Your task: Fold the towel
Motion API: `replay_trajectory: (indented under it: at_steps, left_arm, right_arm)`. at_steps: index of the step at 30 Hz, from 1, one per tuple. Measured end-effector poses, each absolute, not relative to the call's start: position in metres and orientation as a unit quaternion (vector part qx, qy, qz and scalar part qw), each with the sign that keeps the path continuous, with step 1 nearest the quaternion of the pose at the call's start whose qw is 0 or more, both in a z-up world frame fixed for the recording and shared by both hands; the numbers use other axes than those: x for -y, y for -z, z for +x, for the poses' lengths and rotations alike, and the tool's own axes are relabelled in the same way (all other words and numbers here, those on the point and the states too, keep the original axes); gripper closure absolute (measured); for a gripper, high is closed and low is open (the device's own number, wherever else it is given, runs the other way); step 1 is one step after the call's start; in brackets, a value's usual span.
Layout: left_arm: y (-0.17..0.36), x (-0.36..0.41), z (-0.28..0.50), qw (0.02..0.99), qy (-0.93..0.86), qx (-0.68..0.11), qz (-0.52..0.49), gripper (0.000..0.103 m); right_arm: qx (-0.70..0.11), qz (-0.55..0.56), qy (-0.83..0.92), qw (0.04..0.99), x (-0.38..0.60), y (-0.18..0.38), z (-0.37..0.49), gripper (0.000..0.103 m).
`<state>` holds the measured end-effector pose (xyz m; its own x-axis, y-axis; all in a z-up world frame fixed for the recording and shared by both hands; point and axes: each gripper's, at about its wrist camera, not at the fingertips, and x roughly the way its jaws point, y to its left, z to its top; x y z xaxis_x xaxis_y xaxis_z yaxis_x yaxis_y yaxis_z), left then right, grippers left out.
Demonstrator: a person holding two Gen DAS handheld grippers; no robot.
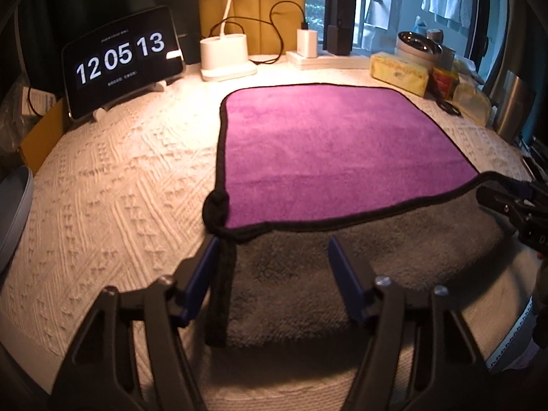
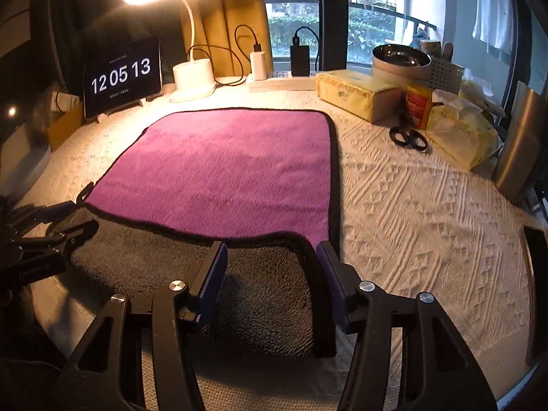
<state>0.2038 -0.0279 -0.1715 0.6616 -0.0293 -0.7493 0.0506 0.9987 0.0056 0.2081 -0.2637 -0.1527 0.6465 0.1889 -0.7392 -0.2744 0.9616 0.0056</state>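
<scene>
The towel (image 1: 335, 150) lies on the white textured table cover, purple on top, grey underneath, with a black border. Its near edge is turned up, so a grey band (image 1: 342, 274) shows in front of the purple. My left gripper (image 1: 274, 243) is open, its fingers either side of the near left corner. My right gripper (image 2: 272, 250) is open at the near right corner of the towel (image 2: 222, 171). Each gripper shows in the other's view, the right gripper (image 1: 507, 202) at the right edge and the left gripper (image 2: 68, 219) at the left edge.
At the back stand a tablet clock (image 1: 123, 58), a white lamp base (image 1: 224, 56), chargers and a power strip (image 2: 284, 80). A tissue box (image 2: 356, 96), scissors (image 2: 409, 138), a metal bowl (image 2: 400, 58) and bags crowd the back right. A grey tray (image 1: 13, 212) lies left.
</scene>
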Motion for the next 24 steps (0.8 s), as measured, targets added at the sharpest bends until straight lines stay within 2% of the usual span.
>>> replay_trajectory:
  at_steps: [4, 5, 11, 15, 24]
  left_arm:
    - [0.170, 0.033, 0.199, 0.915, 0.036, -0.401, 0.024, 0.061]
    - [0.170, 0.034, 0.198, 0.916, 0.037, -0.400, 0.028, 0.063]
    - [0.164, 0.034, 0.193, 0.919, 0.048, -0.392, 0.017, 0.079]
    - [0.158, 0.033, 0.190, 0.922, 0.055, -0.383, 0.009, 0.084]
    - [0.130, 0.032, 0.182, 0.937, 0.062, -0.345, 0.005, 0.085]
  right_arm:
    - [-0.392, -0.064, -0.124, 0.909, 0.262, 0.151, 0.204, 0.072]
    - [-0.390, -0.067, -0.124, 0.910, 0.261, 0.151, 0.203, 0.077]
    - [-0.377, -0.076, -0.123, 0.915, 0.260, 0.149, 0.197, 0.095]
    - [-0.361, -0.084, -0.126, 0.920, 0.258, 0.143, 0.193, 0.097]
    - [-0.326, -0.086, -0.130, 0.932, 0.257, 0.120, 0.188, 0.097]
